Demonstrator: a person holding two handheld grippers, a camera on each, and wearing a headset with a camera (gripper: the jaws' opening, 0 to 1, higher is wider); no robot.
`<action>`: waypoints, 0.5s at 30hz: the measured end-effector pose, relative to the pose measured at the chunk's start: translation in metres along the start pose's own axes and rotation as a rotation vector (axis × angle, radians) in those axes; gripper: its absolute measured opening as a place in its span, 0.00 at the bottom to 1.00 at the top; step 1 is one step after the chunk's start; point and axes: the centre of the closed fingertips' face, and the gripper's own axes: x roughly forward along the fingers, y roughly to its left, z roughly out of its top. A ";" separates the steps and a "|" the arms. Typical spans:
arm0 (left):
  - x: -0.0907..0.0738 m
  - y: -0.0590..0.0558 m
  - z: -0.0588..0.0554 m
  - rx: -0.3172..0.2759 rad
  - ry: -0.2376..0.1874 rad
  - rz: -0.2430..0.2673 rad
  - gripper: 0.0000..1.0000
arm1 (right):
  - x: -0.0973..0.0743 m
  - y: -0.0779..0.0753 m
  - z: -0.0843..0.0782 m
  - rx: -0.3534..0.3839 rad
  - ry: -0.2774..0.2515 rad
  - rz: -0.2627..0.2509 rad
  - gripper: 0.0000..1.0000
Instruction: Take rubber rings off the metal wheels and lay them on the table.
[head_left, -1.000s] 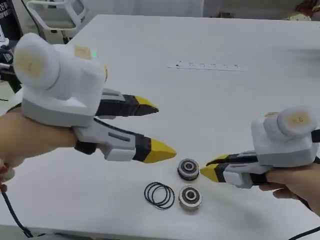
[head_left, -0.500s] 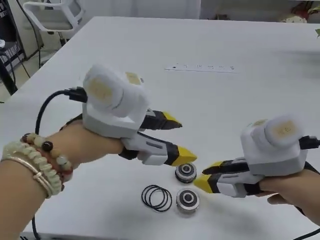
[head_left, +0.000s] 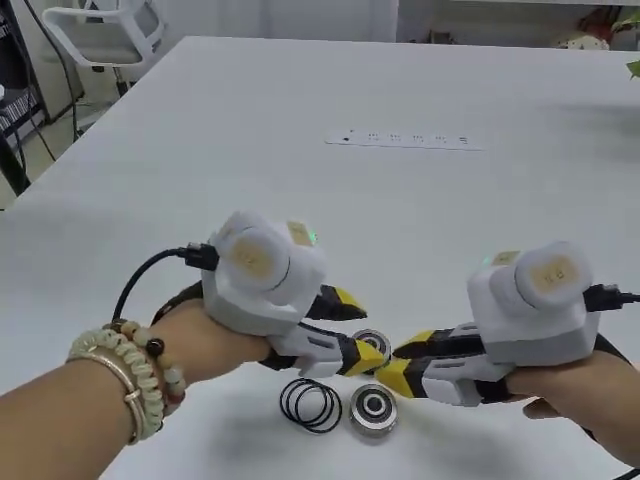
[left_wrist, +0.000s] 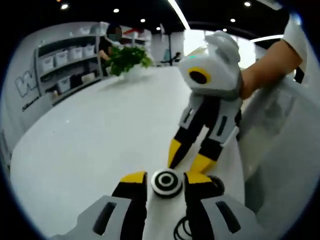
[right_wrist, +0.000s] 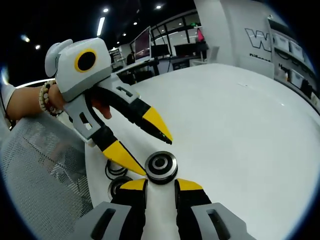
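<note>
The left gripper (left_wrist: 165, 178) straddles the small silver metal wheel (left_wrist: 166, 183), jaws released either side, likely bracing it; the right gripper (right_wrist: 161, 184), jaws narrowly parted, noses up opposite, seemingly for its black rubber ring (right_wrist: 174, 165); loose thin black rings (head_left: 311, 404) lie near that wheel

I saw a white table (head_left: 200, 150) carrying everything. One metal wheel (head_left: 372, 344) lay flat on it between the tips of the left tongs (head_left: 360, 330), just ahead of the right tongs (head_left: 400, 362). A second wheel (head_left: 374, 408) lay nearer me than both tips. Loose black rubber rings (head_left: 310, 404) lay just beside it, under the left tongs. A pale strip (head_left: 405, 140) lay well beyond both.
</note>
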 end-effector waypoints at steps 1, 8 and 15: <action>0.001 0.001 -0.001 -0.004 0.003 0.003 0.29 | 0.000 0.000 0.000 -0.001 -0.001 0.000 0.19; 0.004 0.001 -0.007 -0.035 0.030 0.008 0.20 | 0.002 0.001 -0.001 -0.010 0.003 0.001 0.19; 0.004 -0.001 -0.006 -0.046 0.022 0.011 0.15 | 0.003 0.000 -0.001 -0.031 0.003 -0.008 0.17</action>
